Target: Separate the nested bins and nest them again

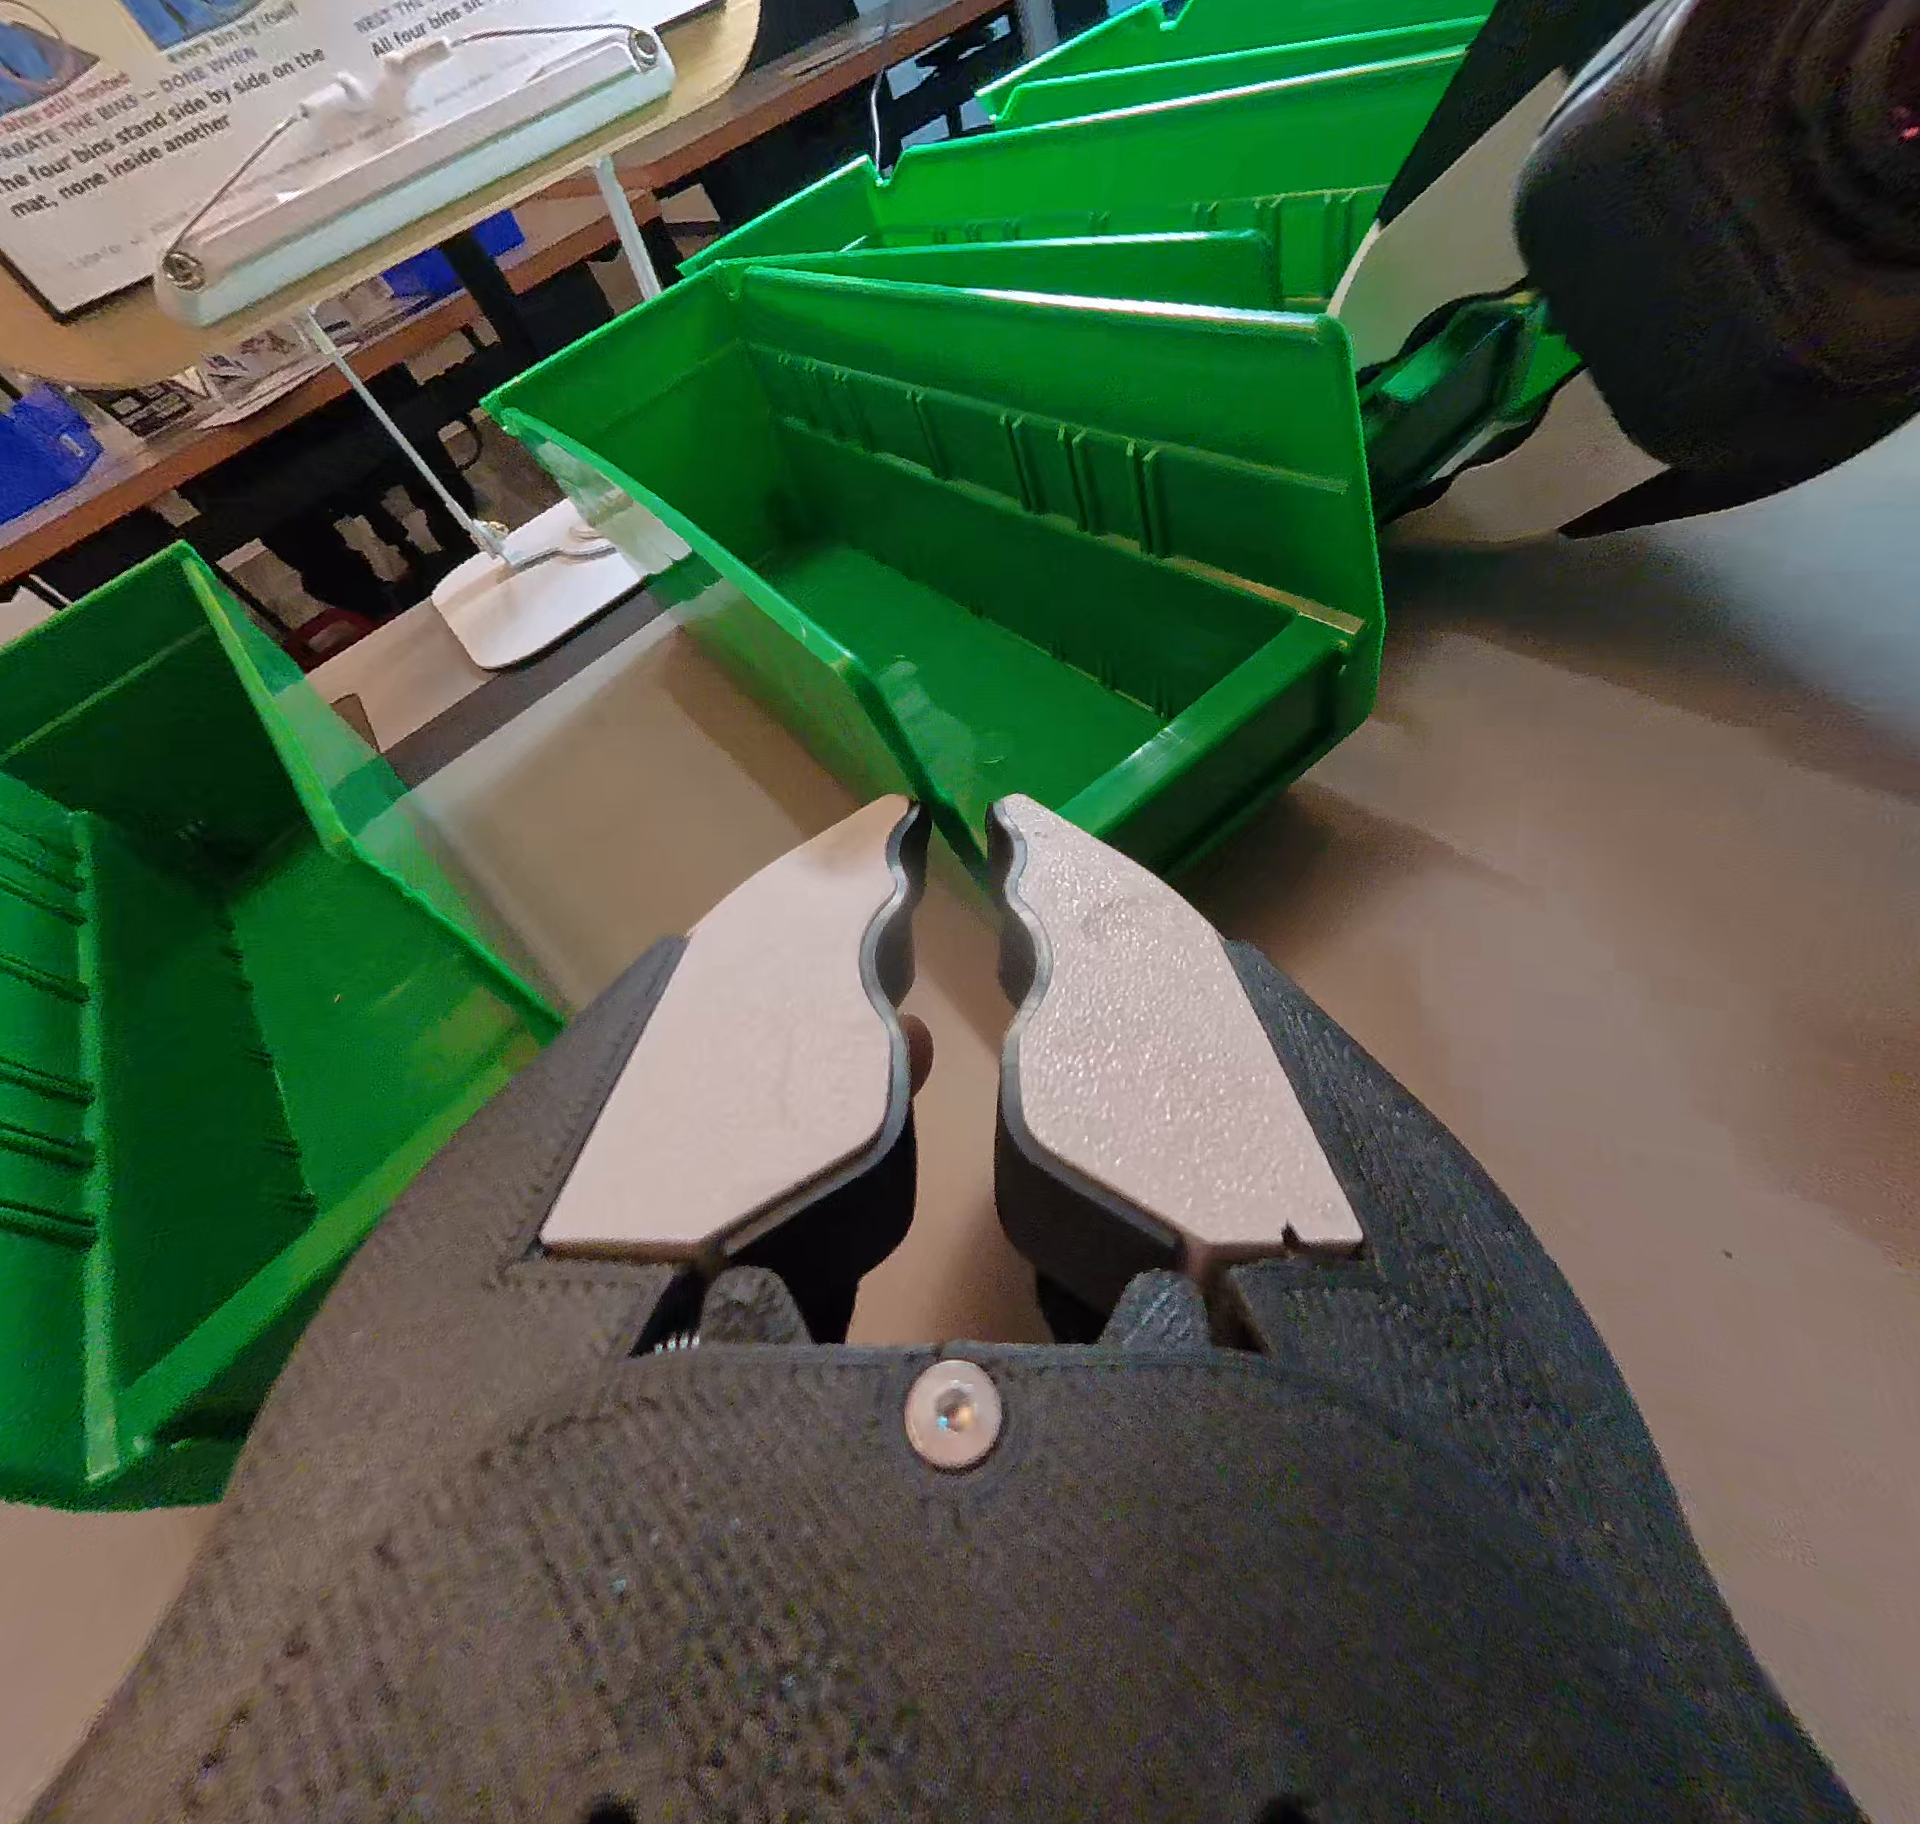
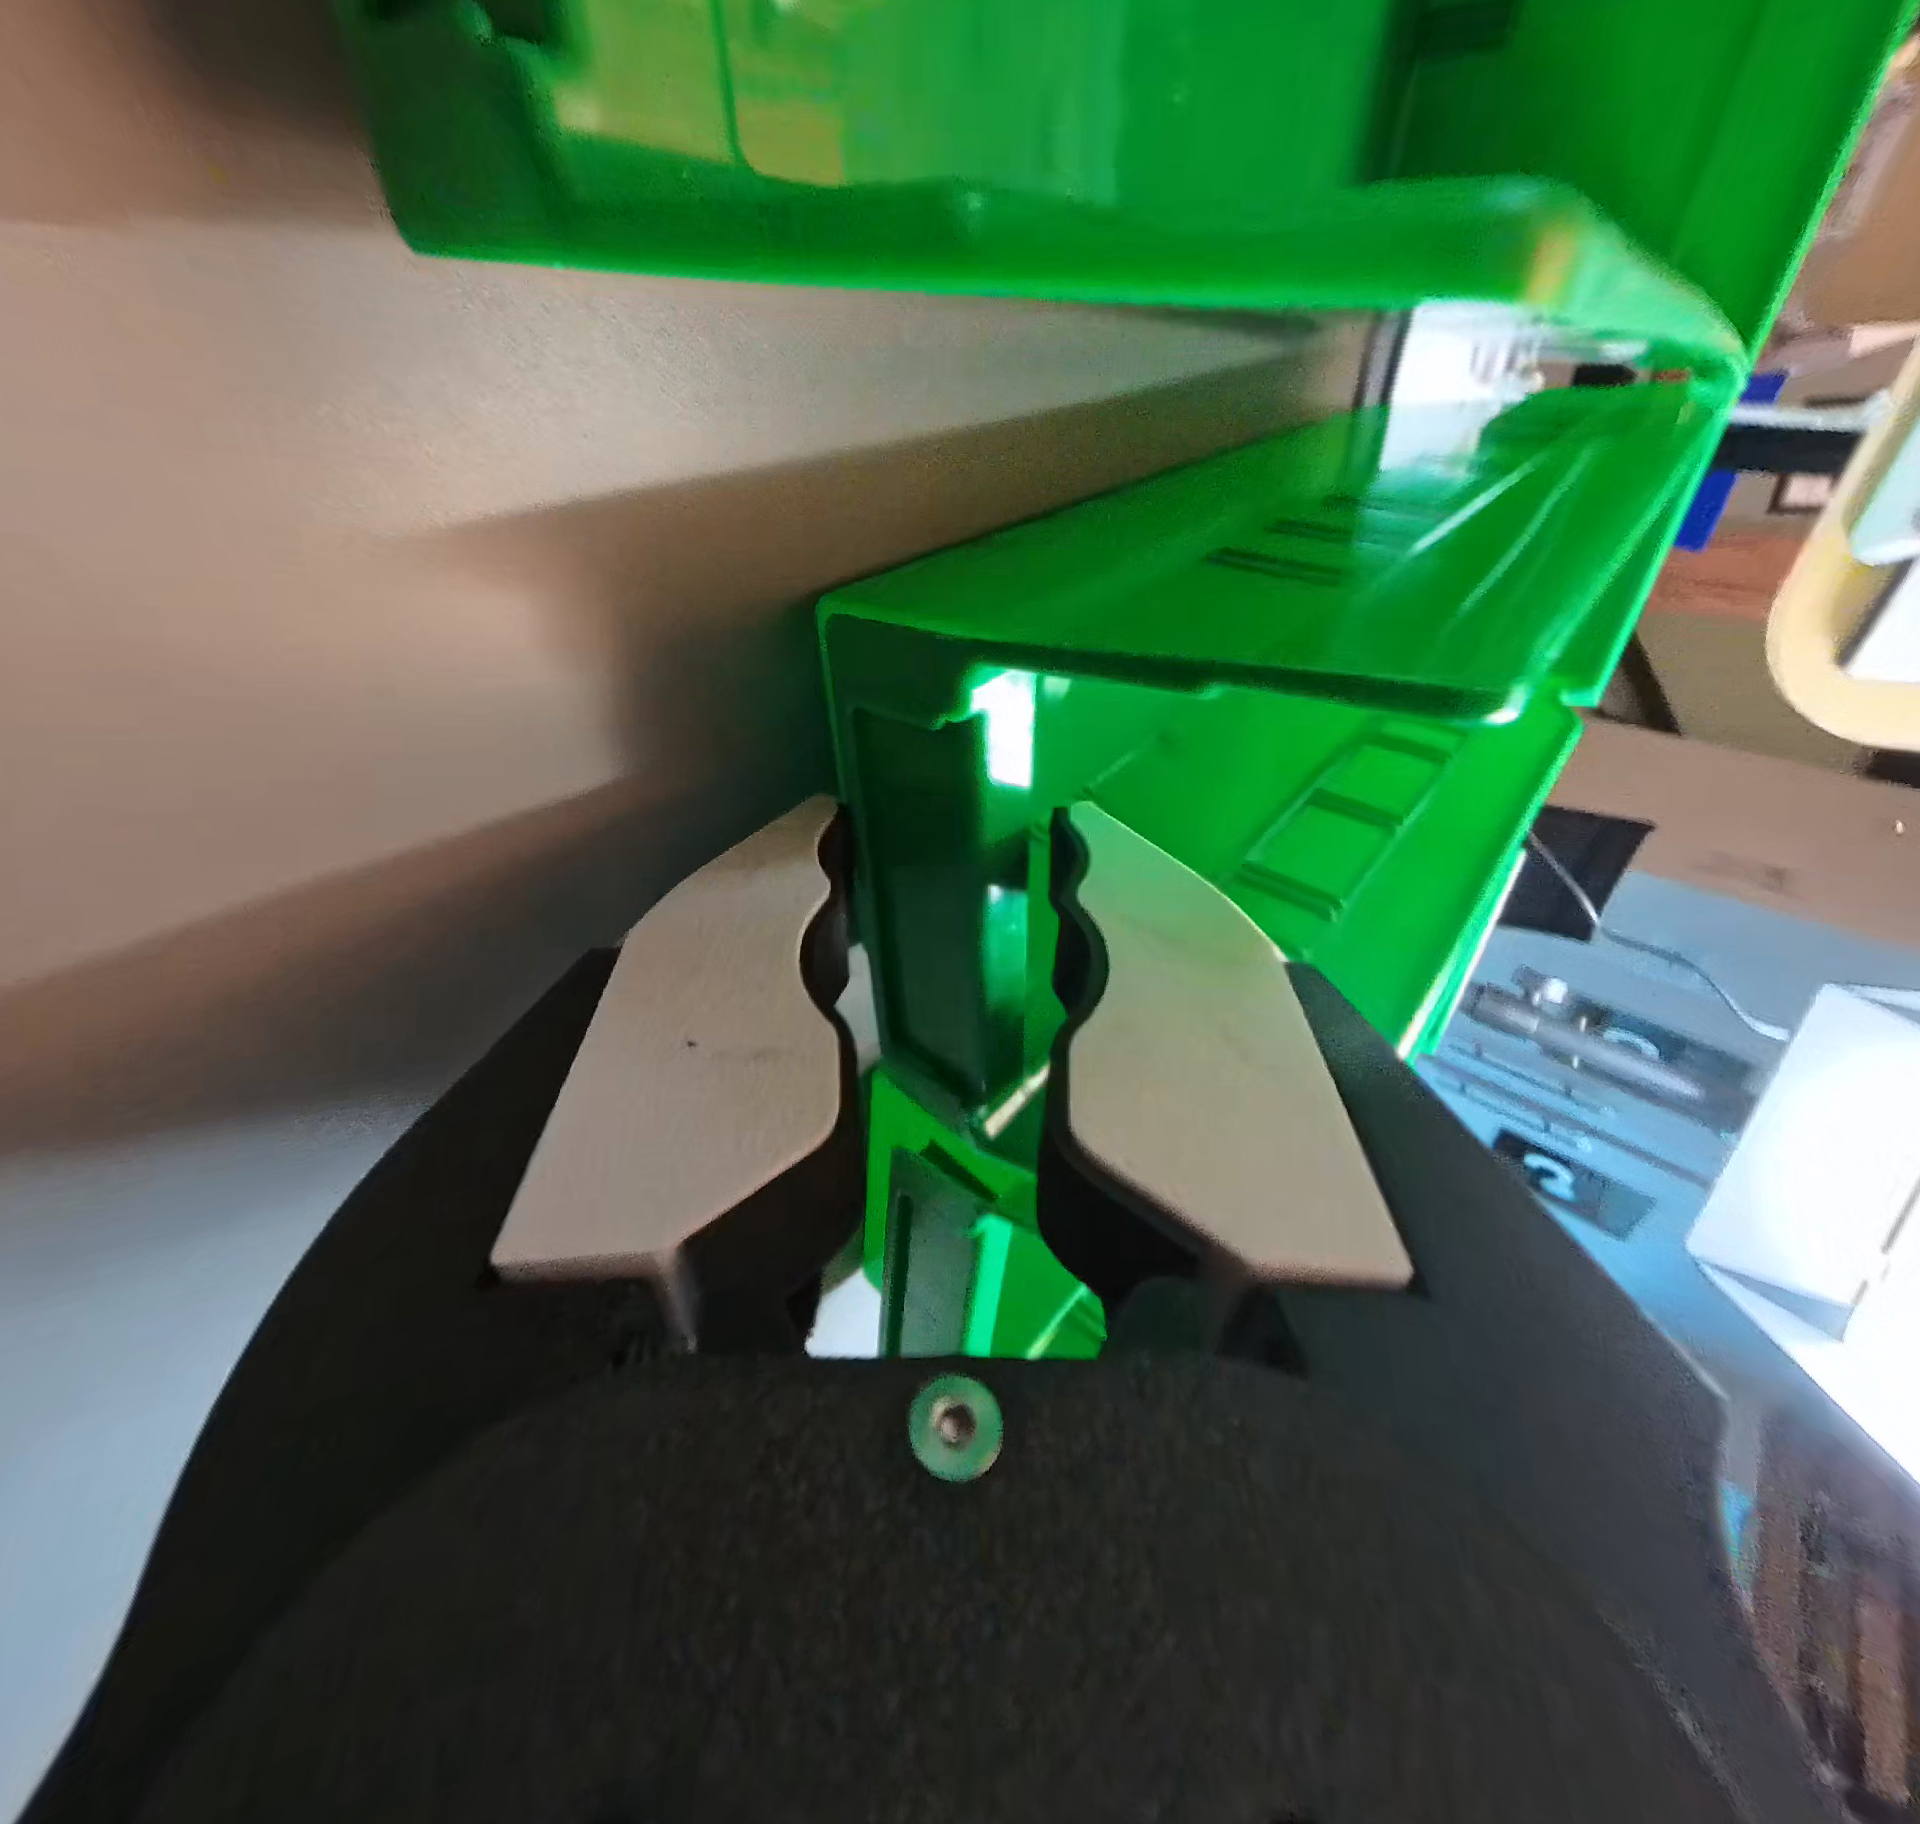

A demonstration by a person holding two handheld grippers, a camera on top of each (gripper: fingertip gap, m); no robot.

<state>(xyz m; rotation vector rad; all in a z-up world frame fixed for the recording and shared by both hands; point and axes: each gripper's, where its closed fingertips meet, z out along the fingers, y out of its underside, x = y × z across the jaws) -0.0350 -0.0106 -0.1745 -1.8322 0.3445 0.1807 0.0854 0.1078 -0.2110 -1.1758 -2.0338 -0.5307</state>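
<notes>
— Green plastic between both pairs of jaws, is it?

— Yes. The left gripper [image 1: 956,824] is pinched on the thin near corner of the middle bin [image 1: 997,569], which stands on the tan table [image 1: 1558,943]. The right gripper [image 2: 951,839] is clamped on the end wall of a bin, seen edge-on in its own view; from the left view that looks like the same middle bin's far end, though I can't be sure.

— And further out?

— One bin [image 1: 156,995] stands apart to the left, by itself. Behind the held one, more green bins [image 1: 1195,101] sit close together; whether any are nested I cannot tell. Beyond them stands a clipboard stand [image 1: 343,112] with an instruction sheet.

— So how far along?

— My guess: mid-task. At least two bins stand singly, so the separating is partly or wholly done. With both grippers on one bin, it is either being set down or picked up for nesting; the pictures don't say which. No finished stack is in view.
</notes>
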